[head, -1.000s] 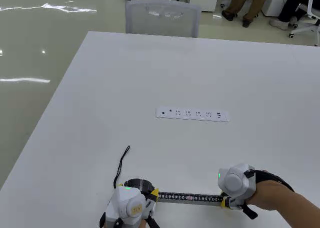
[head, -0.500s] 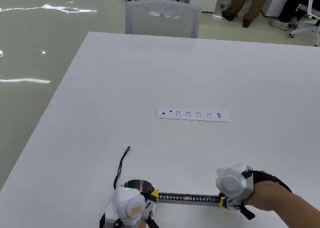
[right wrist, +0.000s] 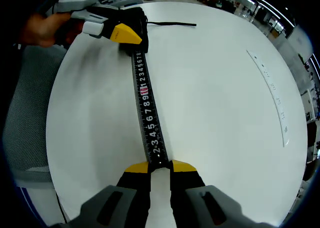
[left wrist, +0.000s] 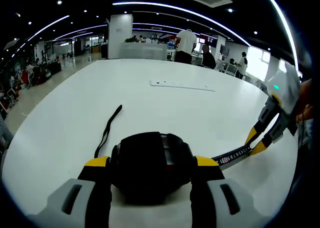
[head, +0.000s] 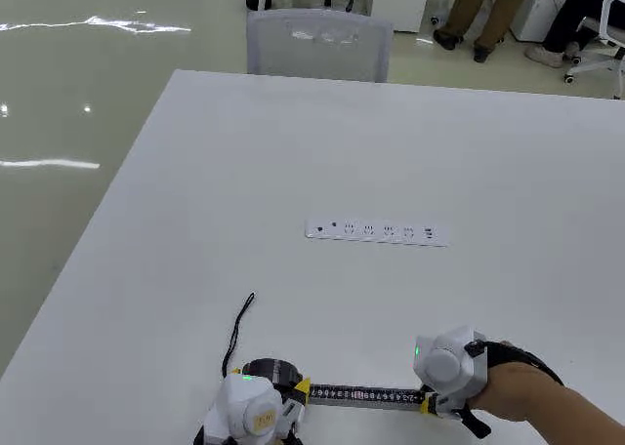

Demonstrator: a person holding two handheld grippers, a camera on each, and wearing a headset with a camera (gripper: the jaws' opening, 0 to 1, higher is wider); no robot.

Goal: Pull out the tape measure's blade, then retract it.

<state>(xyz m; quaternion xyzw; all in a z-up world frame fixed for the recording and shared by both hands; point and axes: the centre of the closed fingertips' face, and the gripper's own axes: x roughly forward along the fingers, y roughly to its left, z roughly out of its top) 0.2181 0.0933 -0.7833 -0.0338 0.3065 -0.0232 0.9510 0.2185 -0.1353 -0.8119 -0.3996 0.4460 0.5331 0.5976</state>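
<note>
Room: open office with a glossy floor; people sit beyond a grey chair pushed up to the far side.
Counter: broad and white, with a white power strip lying mid-surface, well apart from the work.
Tape measure: the black body sits close to the near edge, its black strap trailing off toward the middle.
Left tool: jaws closed in on both sides of the body, pinning it.
Right tool: jaws pinched narrow on the very tip of the blade.
Blade state: out a short way, straight and taut between the two tools, low over the counter; I can't tell if it touches.
Risk: I'd worry about the tip slipping from that thin pinch, since the spring would whip the blade back. A weak hold on the body could let it skid or twist, kinking the blade.
Edges: the near edge is just beside both tools, so drifting toward the person could tip the body off.
Open room: plenty of bare surface to the right and ahead for a longer pull.
</note>
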